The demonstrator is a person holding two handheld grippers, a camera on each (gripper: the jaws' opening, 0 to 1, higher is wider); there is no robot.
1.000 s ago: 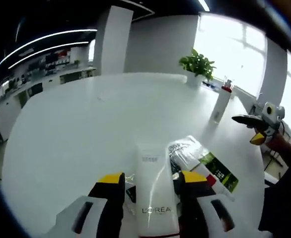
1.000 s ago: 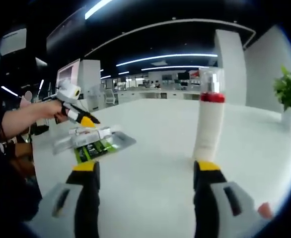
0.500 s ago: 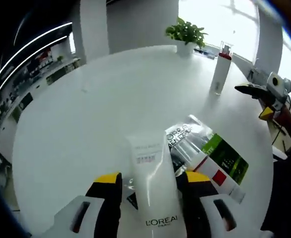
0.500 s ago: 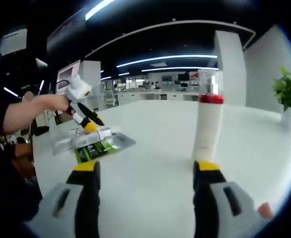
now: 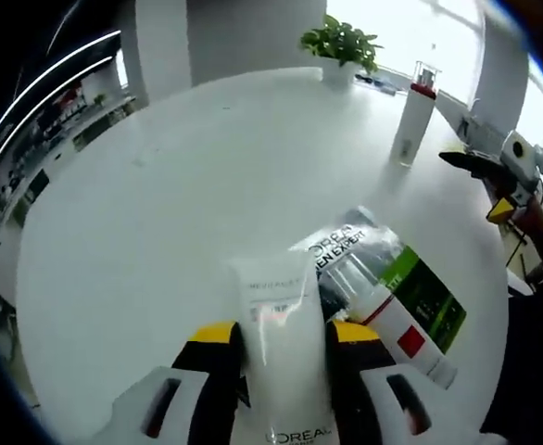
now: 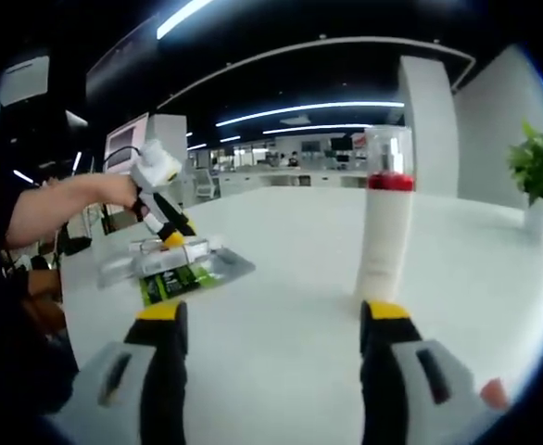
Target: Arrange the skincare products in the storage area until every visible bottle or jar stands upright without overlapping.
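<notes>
A white L'Oreal tube (image 5: 279,324) lies flat on the white table, its end between the jaws of my left gripper (image 5: 284,338), which press on both its sides. Beside it on the right lies a clear pack (image 5: 387,289) with a green and red label, touching the tube. A tall white bottle (image 5: 410,125) with a red band and clear cap stands upright farther off. In the right gripper view that bottle (image 6: 384,232) stands just beyond my right gripper (image 6: 271,320), which is open and holds nothing. The left gripper (image 6: 163,215) points down at the pack (image 6: 174,269).
A potted plant (image 5: 340,44) stands at the far edge of the round white table (image 5: 179,185); the plant (image 6: 536,171) also appears at the right of the right gripper view. A person's arm (image 6: 63,209) holds the left gripper. The right gripper (image 5: 498,176) hovers at the table's right side.
My left gripper has tipped down and come lower over the tube, and its jaws have drawn in against the tube's sides. The right gripper and the bottle have stayed put.
</notes>
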